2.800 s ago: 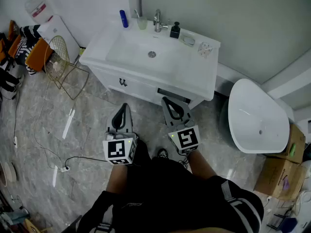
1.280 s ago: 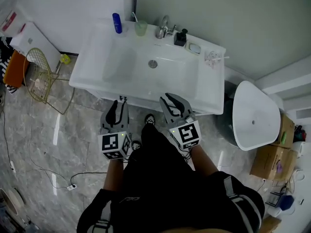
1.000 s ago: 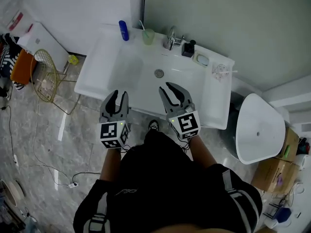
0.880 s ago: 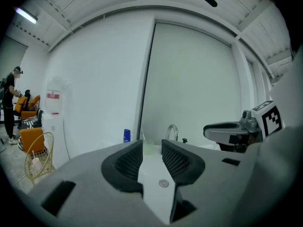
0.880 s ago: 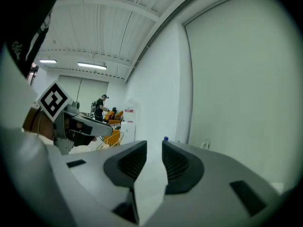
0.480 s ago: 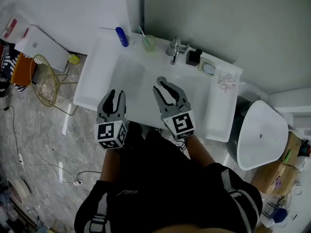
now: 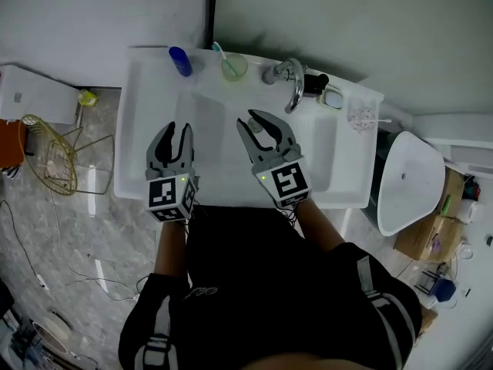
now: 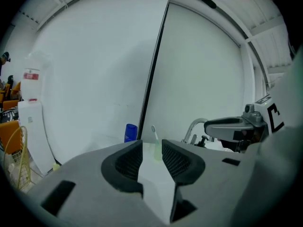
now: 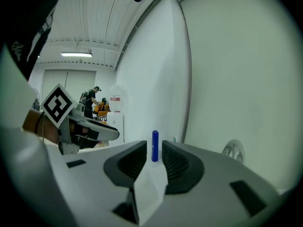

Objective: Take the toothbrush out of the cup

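Left gripper view: gripper (image 8: 151, 148) parted, empty

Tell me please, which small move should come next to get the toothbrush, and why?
Probably ease the left gripper forward toward the toothbrush. It stands untouched in the green cup at the back rim of the sink, and the left gripper view shows it straight ahead, in line with the gap of the open, empty jaws.
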{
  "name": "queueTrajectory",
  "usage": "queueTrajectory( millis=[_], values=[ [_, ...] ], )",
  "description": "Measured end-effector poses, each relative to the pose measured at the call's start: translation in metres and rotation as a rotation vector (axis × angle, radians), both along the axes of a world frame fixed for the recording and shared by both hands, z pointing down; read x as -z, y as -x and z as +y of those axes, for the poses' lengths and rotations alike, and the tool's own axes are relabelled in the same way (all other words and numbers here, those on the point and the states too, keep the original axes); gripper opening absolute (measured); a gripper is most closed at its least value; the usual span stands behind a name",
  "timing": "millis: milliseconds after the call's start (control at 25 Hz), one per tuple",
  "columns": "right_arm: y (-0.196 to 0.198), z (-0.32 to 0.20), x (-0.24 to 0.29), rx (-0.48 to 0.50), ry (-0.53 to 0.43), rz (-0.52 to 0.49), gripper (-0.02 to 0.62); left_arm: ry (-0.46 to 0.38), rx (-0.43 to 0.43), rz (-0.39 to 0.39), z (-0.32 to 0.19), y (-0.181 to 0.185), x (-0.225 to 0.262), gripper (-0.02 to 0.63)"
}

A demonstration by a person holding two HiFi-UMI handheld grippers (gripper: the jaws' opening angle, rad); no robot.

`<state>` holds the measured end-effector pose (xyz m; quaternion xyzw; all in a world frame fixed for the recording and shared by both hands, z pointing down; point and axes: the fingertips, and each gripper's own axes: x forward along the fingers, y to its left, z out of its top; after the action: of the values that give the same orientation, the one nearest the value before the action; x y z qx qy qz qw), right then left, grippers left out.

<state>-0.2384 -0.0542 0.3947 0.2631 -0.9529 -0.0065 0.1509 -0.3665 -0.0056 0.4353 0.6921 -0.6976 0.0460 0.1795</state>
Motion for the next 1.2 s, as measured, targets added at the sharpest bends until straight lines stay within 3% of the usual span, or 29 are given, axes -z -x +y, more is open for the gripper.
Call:
queueTrajectory(
  millis=[320,800,1200],
  values=[
    [0.045,-0.054,-0.020,-0.154,0.046,0.120,0.107,0.052,-0.191,0.049,-0.053,0.039,-0.035,0.135],
    [0.072,-0.123,-0.088,-0.177,0.139,0.382,0.100,0.118,-0.295,0.098,-0.092,0.054,-0.077,0.135],
    [0.074,-0.154,-0.121,-0.163,0.181,0.560,0.098,0.145,-0.316,0.120,-0.100,0.060,-0.095,0.135]
  ],
)
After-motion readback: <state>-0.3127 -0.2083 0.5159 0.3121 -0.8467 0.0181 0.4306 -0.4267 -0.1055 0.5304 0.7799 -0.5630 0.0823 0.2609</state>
